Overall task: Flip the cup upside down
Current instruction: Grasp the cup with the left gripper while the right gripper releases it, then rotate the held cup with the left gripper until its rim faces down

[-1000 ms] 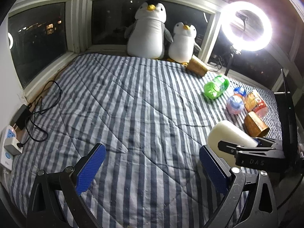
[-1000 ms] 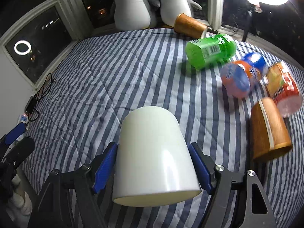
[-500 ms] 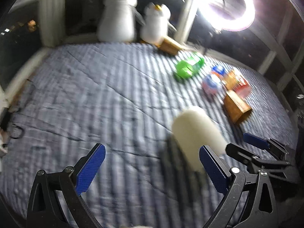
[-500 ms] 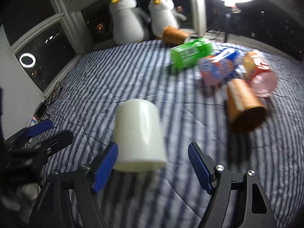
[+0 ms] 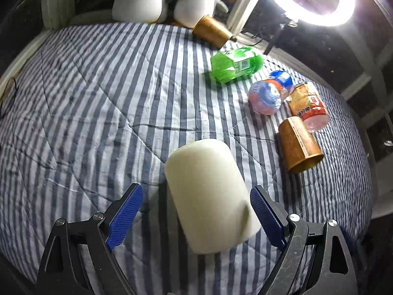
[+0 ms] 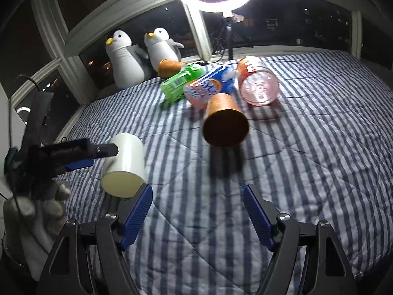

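white cup (image 5: 208, 194) sits on the striped quilt (image 5: 98, 98) btwn the spread blue pads of the left gripper (image 5: 195, 217), closed base up/away, open rim toward the camera. looks like it's standing mouth-down but tilted, can't tell for sure. left jaws wide apart, a gap on each side, not touching the cup; in the right wrist view one left finger crosses the cup's upper side. right gripper (image 6: 197, 215) also spread, empty, well off to the cup's right, facing the brown paper cup (image 6: 224, 124) lying on its side w/ the green bottle (image 6: 181, 82) and other bottles behind. judgement: flip seems about done or being checked; if the rim isn't flat, next move = close left pads on the cup walls mid-height and square it down. soft quilt could let it tip.
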Demonstrator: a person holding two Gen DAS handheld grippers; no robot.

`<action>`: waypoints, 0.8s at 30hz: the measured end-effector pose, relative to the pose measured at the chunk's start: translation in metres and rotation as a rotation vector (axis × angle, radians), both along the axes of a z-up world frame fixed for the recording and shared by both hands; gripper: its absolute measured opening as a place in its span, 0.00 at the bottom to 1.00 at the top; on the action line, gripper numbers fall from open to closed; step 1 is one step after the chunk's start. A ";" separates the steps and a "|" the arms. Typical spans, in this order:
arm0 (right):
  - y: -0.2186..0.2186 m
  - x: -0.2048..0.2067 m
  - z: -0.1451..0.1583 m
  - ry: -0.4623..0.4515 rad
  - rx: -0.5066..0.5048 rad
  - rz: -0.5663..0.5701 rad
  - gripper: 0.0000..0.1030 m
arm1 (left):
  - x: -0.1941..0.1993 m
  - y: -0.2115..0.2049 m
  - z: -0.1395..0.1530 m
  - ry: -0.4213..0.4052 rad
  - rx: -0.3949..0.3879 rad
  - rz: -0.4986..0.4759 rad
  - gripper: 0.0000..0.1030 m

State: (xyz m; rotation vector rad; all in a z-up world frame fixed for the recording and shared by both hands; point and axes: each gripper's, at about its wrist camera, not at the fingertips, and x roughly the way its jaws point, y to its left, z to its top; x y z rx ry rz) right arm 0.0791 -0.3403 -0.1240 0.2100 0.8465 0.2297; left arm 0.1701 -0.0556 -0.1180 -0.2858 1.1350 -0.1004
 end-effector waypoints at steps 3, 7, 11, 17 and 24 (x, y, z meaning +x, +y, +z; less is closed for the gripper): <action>-0.007 -0.002 -0.004 0.005 0.013 -0.005 0.71 | 0.008 -0.001 -0.004 0.016 -0.021 0.036 0.86; -0.008 -0.004 -0.011 0.012 0.015 0.000 0.71 | 0.020 -0.008 -0.011 0.054 -0.041 0.042 0.80; -0.007 -0.005 -0.012 0.007 0.011 0.005 0.71 | 0.028 -0.009 -0.021 0.087 -0.048 0.053 0.76; -0.006 -0.003 -0.012 0.007 0.007 0.001 0.71 | 0.036 -0.006 -0.025 0.088 -0.075 0.037 0.76; -0.002 0.000 -0.012 0.005 -0.002 0.007 0.71 | 0.030 -0.003 -0.020 0.043 -0.084 -0.011 0.75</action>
